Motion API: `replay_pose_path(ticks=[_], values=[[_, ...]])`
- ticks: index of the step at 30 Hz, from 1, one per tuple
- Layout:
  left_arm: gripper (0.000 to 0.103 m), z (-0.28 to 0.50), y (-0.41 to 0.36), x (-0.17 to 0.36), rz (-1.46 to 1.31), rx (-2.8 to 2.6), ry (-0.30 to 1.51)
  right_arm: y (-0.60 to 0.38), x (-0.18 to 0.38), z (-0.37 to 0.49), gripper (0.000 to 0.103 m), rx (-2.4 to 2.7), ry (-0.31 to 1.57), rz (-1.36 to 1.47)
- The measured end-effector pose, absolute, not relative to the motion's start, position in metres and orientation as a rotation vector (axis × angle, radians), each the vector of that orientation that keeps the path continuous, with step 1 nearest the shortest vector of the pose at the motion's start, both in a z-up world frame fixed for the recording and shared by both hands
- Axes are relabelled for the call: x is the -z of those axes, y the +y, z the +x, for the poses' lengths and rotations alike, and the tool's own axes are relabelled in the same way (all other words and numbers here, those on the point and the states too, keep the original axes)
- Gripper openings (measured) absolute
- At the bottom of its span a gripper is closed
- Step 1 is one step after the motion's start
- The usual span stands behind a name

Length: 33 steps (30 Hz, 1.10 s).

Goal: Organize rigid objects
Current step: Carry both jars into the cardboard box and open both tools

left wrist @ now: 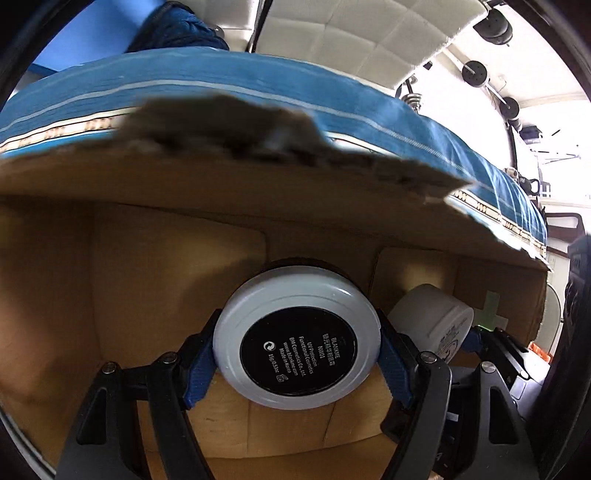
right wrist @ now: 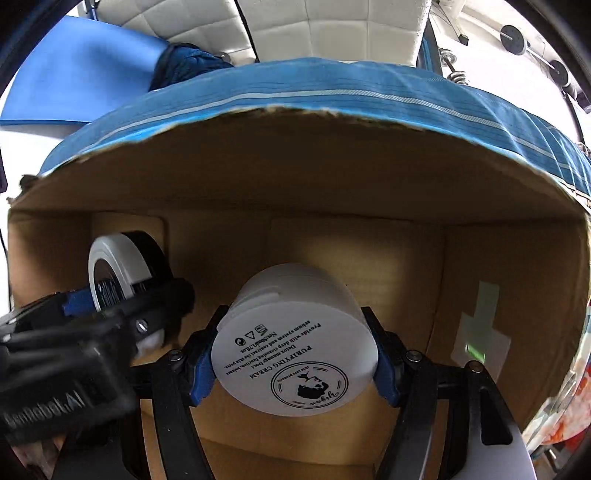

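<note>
Left view, left hand-held gripper (left wrist: 297, 363): closed tight on one round compact (left wrist: 296, 334), flat bottom facing the camera, inside the cardboard box (left wrist: 229, 210).
Right view, right hand-held gripper (right wrist: 294, 363): squeezing one white cream jar (right wrist: 295, 345), pointing into the box, just right of the compact.
Count: two things, one box.

Blue striped bedspread (right wrist: 369, 85), white tufted headboard (right wrist: 332, 29)

Compact (left wrist: 297, 343) left of jar (right wrist: 295, 347), inside box (right wrist: 295, 177)
</note>
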<state>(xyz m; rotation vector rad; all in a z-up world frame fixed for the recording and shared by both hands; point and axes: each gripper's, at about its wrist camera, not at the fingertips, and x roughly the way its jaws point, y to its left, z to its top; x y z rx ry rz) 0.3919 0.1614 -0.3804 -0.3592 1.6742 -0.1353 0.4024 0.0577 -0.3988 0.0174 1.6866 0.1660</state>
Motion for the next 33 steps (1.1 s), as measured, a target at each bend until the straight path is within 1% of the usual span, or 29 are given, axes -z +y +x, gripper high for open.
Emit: replay_pose_path(ticks=[8, 13, 14, 15, 16, 19, 21, 22, 24, 26, 33], values=[[0.075, 0.395, 0.161, 0.379, -0.317, 0.118, 1.69, 0.051, 0.415, 0.405, 0.071, -0.107, 1.721, 0.004], [0.075, 0.393, 0.165, 0.364, -0.289, 0.104, 1.685, 0.053, 0.412, 0.404, 0.075, -0.113, 1.737, 0.027], [0.077, 0.392, 0.166, 0.359, -0.281, 0.102, 1.68, 0.054, 0.41, 0.402, 0.078, -0.12, 1.739, 0.029], [0.081, 0.39, 0.167, 0.355, -0.276, 0.102, 1.674, 0.056, 0.407, 0.4, 0.079, -0.126, 1.742, 0.03], [0.082, 0.388, 0.168, 0.35, -0.273, 0.1, 1.666, 0.058, 0.403, 0.397, 0.083, -0.129, 1.743, 0.03], [0.084, 0.375, 0.175, 0.336, -0.274, 0.093, 1.649, 0.057, 0.393, 0.387, 0.091, -0.14, 1.735, 0.041], [0.095, 0.369, 0.179, 0.326, -0.27, 0.09, 1.64, 0.057, 0.386, 0.381, 0.094, -0.146, 1.732, 0.06], [0.096, 0.358, 0.181, 0.325, -0.264, 0.084, 1.634, 0.057, 0.383, 0.375, 0.096, -0.149, 1.727, 0.065], [0.103, 0.347, 0.183, 0.316, -0.25, 0.08, 1.629, 0.057, 0.376, 0.366, 0.097, -0.149, 1.719, 0.058], [0.103, 0.337, 0.185, 0.31, -0.23, 0.076, 1.626, 0.058, 0.368, 0.356, 0.103, -0.146, 1.702, 0.041], [0.103, 0.297, 0.196, 0.28, -0.187, 0.052, 1.571, 0.043, 0.343, 0.322, 0.103, -0.161, 1.661, 0.039]])
